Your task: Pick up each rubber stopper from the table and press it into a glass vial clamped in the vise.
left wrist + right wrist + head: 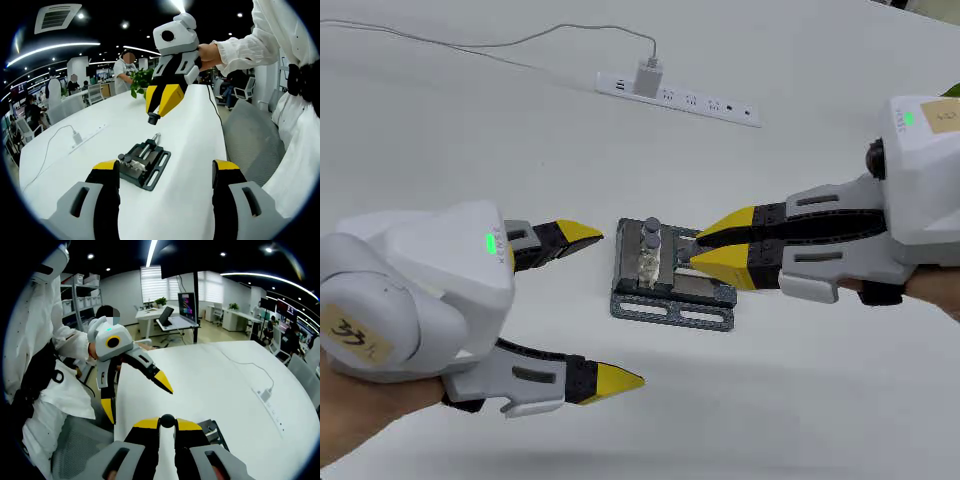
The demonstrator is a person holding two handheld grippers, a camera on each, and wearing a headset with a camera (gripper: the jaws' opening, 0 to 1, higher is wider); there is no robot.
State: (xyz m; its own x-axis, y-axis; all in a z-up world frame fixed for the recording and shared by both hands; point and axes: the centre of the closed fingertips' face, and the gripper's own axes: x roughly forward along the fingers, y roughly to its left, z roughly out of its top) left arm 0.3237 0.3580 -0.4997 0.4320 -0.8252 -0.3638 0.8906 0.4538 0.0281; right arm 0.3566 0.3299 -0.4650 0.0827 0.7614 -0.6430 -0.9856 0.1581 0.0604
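Observation:
A dark vise (672, 298) sits mid-table and clamps a row of small glass vials (647, 265). The two far vials carry grey stoppers (652, 232). My right gripper (695, 250) hovers just right of the vials, shut on a dark rubber stopper (167, 420), which also shows at its tips as the stopper (153, 119) above the vise (145, 162). My left gripper (602, 305) stands open to the left of the vise, holding nothing, and its fingers (106, 172) frame the vise. From the right gripper view, the left gripper (138, 402) is spread wide beyond the stopper.
A white power strip (680, 97) with a plugged charger (648, 75) and cable lies at the back of the white table (820, 400). A person's white sleeve (250, 45) and body stand at the table's edge. Other people and desks are far behind.

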